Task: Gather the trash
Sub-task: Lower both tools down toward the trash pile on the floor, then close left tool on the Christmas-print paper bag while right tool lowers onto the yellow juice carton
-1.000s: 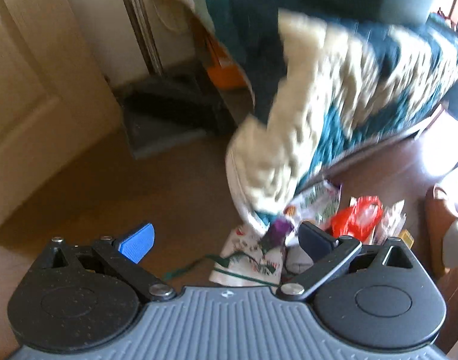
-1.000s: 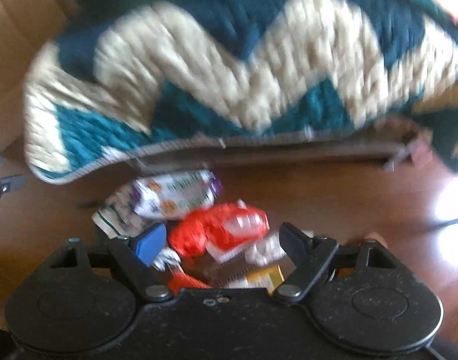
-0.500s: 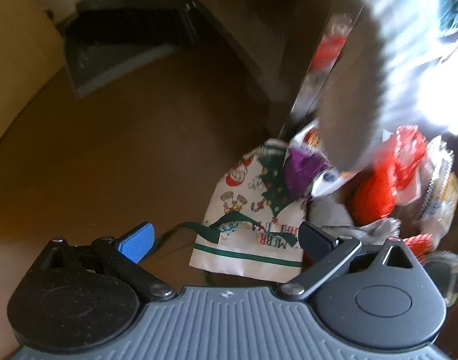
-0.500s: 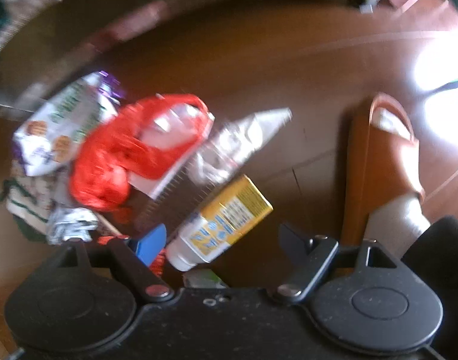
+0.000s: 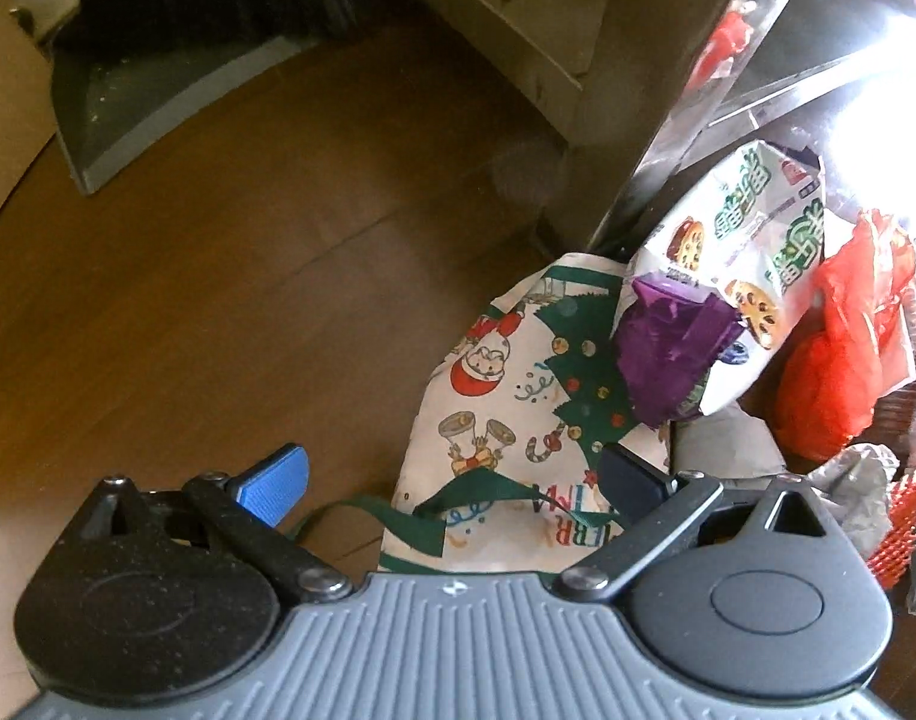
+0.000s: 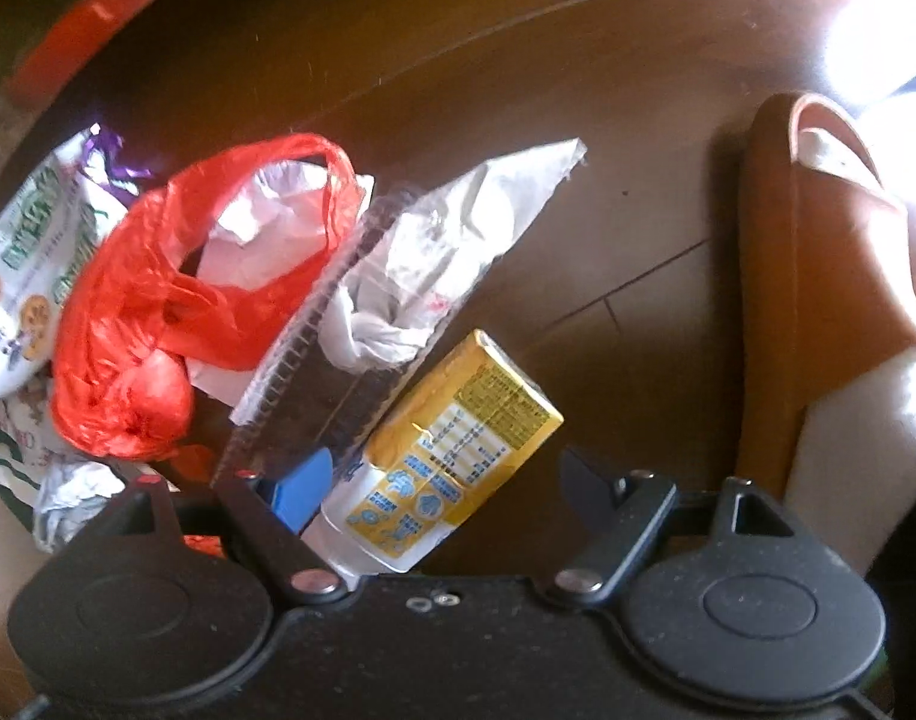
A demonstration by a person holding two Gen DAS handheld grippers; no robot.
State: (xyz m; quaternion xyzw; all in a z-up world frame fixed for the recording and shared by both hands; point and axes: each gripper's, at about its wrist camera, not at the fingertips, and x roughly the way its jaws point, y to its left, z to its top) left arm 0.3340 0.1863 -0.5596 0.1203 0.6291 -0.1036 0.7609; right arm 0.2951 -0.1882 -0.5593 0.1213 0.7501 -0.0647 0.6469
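Left gripper [image 5: 452,480]: jaws spread wide, holding nothing; it hangs over the floor [image 5: 248,276] with the gift bag between and ahead of its fingers.
Right gripper [image 6: 446,492]: jaws wide apart, grasping nothing; the carton lies between them, close against the blue finger [image 6: 302,492].
Gift bag [image 5: 517,396]: Christmas print with green ribbon handles, flat on the floor at 1 o'clock in the left view.
Cookie pack [image 5: 751,240]: white and green, at 2 o'clock in the left view, resting on the gift bag's far edge with a purple wrapper [image 5: 667,354] on it.
Red bag [image 6: 176,312]: crumpled plastic, at 10 o'clock in the right view, touching the cookie pack's side; white paper shows through its handle loop.
Clear tray [image 6: 362,324]: ribbed plastic at 12 o'clock in the right view, just right of the red bag, with a white wrapper [image 6: 458,240] crumpled on it.
Carton [image 6: 452,450]: yellow drink box, tilted, its near end under the right gripper.
Slipper [image 6: 817,288]: brown, at 2 o'clock in the right view, well apart from the trash.
Dustpan [image 5: 152,84]: grey, with a brush [image 5: 206,6] in it, at 10 o'clock in the left view, well apart from the pile.
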